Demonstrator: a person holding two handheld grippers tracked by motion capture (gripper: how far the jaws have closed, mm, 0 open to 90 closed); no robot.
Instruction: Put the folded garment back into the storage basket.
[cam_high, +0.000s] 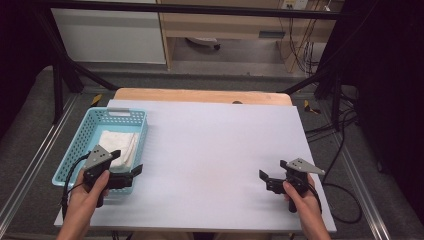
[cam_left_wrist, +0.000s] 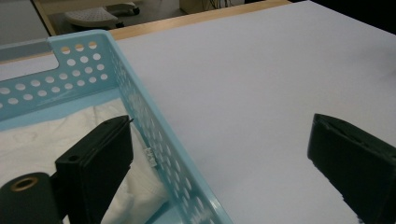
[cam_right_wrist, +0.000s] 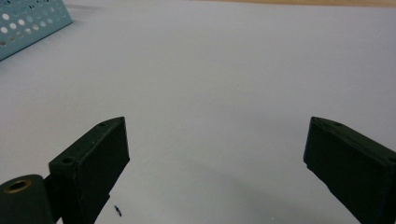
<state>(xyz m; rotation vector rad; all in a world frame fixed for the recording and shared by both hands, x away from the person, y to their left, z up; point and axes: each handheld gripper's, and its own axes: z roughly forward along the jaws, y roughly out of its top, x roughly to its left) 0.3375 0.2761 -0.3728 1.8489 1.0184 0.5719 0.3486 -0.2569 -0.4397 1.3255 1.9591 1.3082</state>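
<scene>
A light blue perforated basket (cam_high: 80, 137) sits on the left side of the white table top (cam_high: 215, 145), with a folded white cloth (cam_high: 120, 146) lying inside it. My left gripper (cam_high: 127, 161) is open at the basket's near right corner. In the left gripper view the left gripper (cam_left_wrist: 219, 140) straddles the basket wall (cam_left_wrist: 154, 126), with one jaw over the cloth (cam_left_wrist: 46, 135) and the other over the table. My right gripper (cam_high: 273, 169) is open, low over bare table at the near right. The right gripper (cam_right_wrist: 217, 140) has nothing between its jaws.
The white board lies on a wooden table whose edge (cam_high: 200, 95) shows at the back. Black frame bars and cables (cam_high: 345, 150) run along the right side. A basket corner (cam_right_wrist: 28, 23) shows far left in the right gripper view. A small dark speck (cam_right_wrist: 116, 211) marks the board.
</scene>
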